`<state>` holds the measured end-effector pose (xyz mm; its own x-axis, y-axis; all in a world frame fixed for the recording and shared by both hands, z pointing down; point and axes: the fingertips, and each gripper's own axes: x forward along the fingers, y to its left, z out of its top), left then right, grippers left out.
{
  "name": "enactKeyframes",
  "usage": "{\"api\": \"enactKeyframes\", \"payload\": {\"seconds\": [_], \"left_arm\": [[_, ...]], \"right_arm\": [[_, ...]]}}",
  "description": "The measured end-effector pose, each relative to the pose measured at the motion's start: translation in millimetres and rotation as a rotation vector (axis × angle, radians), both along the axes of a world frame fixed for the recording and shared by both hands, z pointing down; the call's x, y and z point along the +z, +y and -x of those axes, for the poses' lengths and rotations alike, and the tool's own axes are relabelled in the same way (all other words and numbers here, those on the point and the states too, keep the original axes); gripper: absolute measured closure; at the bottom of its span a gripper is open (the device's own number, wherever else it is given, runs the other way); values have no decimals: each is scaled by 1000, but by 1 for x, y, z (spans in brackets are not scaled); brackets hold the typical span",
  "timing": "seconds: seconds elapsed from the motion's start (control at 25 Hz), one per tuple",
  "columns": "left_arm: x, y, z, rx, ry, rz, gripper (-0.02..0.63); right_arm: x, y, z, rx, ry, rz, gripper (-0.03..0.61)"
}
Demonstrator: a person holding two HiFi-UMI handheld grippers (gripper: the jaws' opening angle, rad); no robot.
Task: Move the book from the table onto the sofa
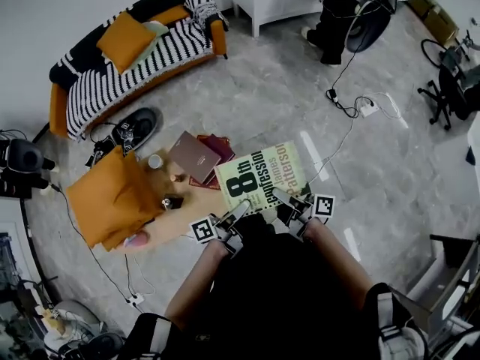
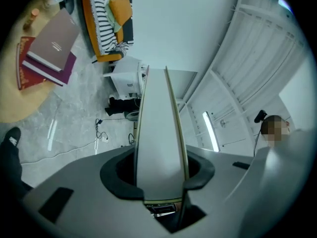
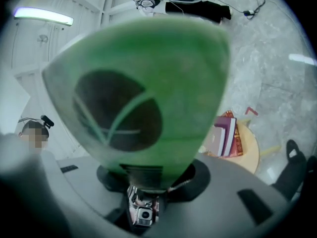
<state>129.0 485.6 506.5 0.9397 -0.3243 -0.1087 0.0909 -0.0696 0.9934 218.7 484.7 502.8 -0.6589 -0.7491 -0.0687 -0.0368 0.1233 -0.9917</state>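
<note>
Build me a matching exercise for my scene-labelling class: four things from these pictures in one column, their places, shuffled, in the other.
1. green book
2. brown book
3. striped blanket
4. black shoe

A. draped over the sofa
B. on the floor near the sofa
C. clamped by the left gripper and right gripper
D. atop the red books on the round table

Pairs: 1-C, 2-D, 3-A, 4-B

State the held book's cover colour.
The book is pale green with black lettering, clearest in the head view.
</note>
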Motion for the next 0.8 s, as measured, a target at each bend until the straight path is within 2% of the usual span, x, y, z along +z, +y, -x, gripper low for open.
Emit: {"api": "enactKeyframes", "payload": {"seconds": [0.2,0.32,0.44,0.6,0.8], "left_arm": [[-5,-42,-10,51,46,-18,456],[-14,-79,-17,70,63,-18,453],[-18,-92,-14,71,81,-32,454],[-24,-109,-15,-6,130,-27,454],[-18,-142,-32,-123,115,-27,454]], "right_arm": [[-16,-44,-8,5,65,-53,417],[-26,-80,-14,27,57,-52,417],[-31,-92,-10,12,62,-68,417],[-39,-112,-12,-80,102,-120,404],[-36,-156,-63,-61,13,-128,374]]}}
